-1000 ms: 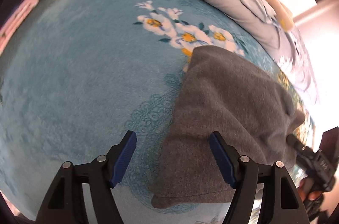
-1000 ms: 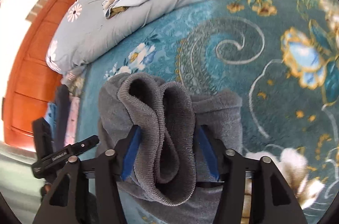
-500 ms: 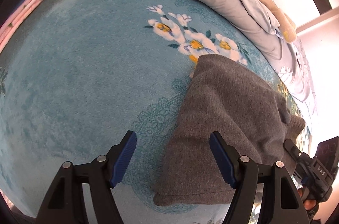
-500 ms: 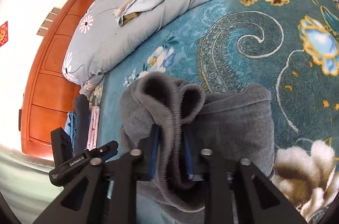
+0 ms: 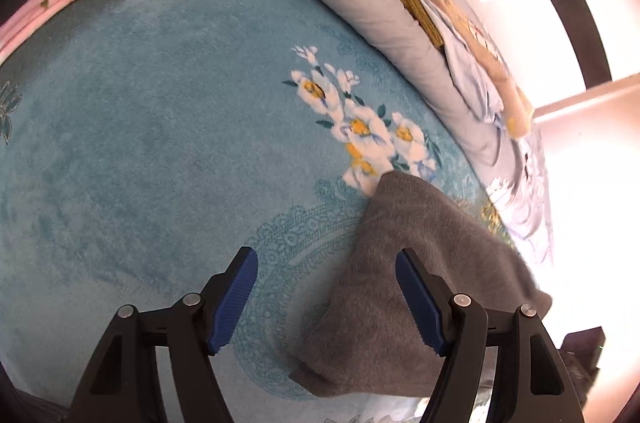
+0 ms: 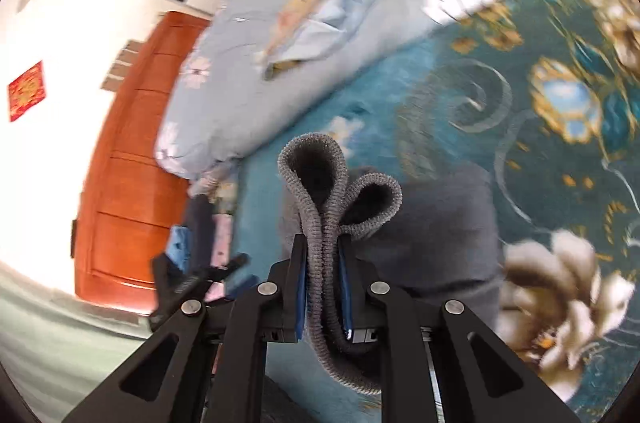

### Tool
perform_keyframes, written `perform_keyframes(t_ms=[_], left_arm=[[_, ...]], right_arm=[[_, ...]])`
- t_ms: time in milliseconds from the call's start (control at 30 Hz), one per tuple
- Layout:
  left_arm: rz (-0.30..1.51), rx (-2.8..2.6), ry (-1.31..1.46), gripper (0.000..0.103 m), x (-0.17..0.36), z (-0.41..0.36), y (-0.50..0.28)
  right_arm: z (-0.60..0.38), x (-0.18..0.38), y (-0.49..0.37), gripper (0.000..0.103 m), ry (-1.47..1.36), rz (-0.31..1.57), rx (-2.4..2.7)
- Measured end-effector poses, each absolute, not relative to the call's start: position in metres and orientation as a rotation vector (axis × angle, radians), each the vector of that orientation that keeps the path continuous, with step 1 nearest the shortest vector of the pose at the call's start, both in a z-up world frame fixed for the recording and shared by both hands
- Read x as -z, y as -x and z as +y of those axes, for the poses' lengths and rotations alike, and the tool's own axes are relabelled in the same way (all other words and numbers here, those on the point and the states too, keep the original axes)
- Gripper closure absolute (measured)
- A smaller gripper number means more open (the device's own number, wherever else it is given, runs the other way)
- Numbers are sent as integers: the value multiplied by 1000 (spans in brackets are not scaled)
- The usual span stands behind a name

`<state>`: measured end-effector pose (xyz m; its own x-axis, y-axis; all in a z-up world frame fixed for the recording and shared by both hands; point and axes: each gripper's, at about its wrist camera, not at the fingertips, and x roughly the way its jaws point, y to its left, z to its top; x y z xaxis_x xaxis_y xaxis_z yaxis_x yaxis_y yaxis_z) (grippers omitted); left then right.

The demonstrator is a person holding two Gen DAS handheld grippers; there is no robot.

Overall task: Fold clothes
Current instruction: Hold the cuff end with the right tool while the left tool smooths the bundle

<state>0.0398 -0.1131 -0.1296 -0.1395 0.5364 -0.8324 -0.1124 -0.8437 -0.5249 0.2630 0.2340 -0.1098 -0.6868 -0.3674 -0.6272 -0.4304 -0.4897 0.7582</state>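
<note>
Now right gripper [image 6: 323, 287] closing on garment [image 6: 320, 183]

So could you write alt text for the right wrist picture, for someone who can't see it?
Two black fingers with blue pads, the right tool, pinch the bunched ribbed edge of a grey garment, their jaws closing tighter on it. Below lies a teal flowered blanket, with a pale blue quilt behind; the background is blurred.

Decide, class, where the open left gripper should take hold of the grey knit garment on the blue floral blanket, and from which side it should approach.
Grip the near left corner of the grey knit garment, coming down from its left edge. That hem lies flat and free on the blue floral blanket, just beside the open left gripper. The right gripper is closing on the ribbed cuff end, so this corner probably balances the lift.
</note>
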Motion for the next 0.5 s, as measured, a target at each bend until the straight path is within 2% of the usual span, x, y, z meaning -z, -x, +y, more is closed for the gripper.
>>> perform_keyframes(t_ms=[200,333,400,500], left_arm=[[-173,-2051,1676,28,128,-81,-59],[83,-2054,1748,28,147,-58,-66],[144,-2052,1769,28,153,-55,-69],[162,-2056,1797,28,157,-58,-69]], right_arm=[[244,151,-277,87,1230,1607,-2246],[252,158,-276,85,1262,1515,-2216],[254,161,-276,85,1270,1501,-2215],[256,161,-274,77,1300,1454,-2218]])
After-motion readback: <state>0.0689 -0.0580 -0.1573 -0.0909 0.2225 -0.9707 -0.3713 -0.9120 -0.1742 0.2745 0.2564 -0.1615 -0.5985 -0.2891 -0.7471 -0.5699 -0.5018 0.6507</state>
